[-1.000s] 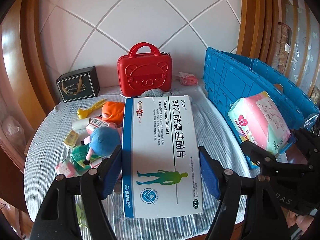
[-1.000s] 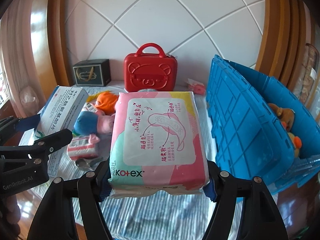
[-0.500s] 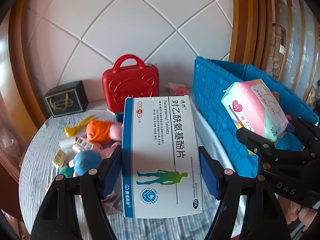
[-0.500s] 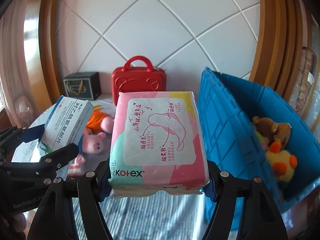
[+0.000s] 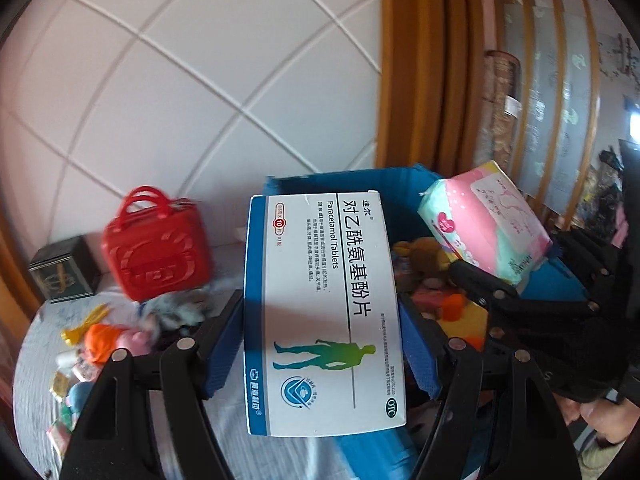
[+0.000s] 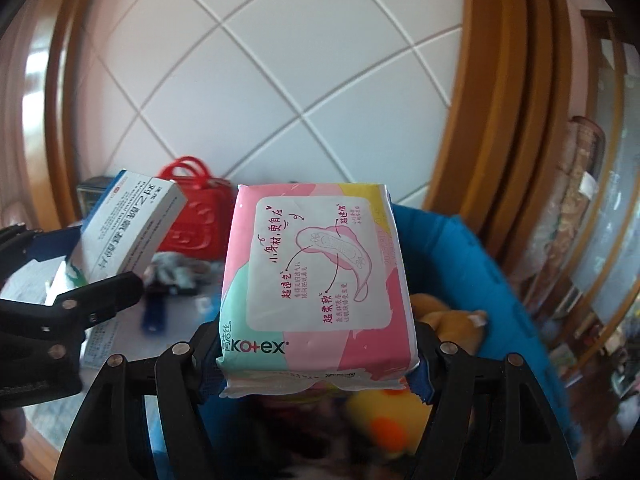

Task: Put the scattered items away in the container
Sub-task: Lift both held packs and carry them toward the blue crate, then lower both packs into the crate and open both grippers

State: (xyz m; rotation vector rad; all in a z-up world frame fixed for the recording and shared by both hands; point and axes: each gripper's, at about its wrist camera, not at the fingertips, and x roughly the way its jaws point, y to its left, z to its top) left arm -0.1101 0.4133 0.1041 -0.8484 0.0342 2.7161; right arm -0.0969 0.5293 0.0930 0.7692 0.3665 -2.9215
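Observation:
My left gripper (image 5: 322,340) is shut on a white and blue paracetamol box (image 5: 320,304) and holds it in the air at the near edge of the blue crate (image 5: 408,184). My right gripper (image 6: 316,354) is shut on a pink Kotex pad pack (image 6: 316,280) and holds it above the blue crate (image 6: 472,256). The pad pack (image 5: 484,220) and the right gripper also show at the right of the left wrist view. The paracetamol box (image 6: 132,232) shows at the left of the right wrist view. Plush toys (image 6: 452,320) lie inside the crate.
A red bear case (image 5: 156,248) and a dark gift box (image 5: 64,276) stand at the back of the round table (image 5: 36,360). Small toys and packets (image 5: 104,340) lie scattered on its left side. A tiled wall and wooden frames stand behind.
Both grippers have lifted and swung right with their loads, from over the table to above the blue crate. The crate's inside with plush toys has come into view.

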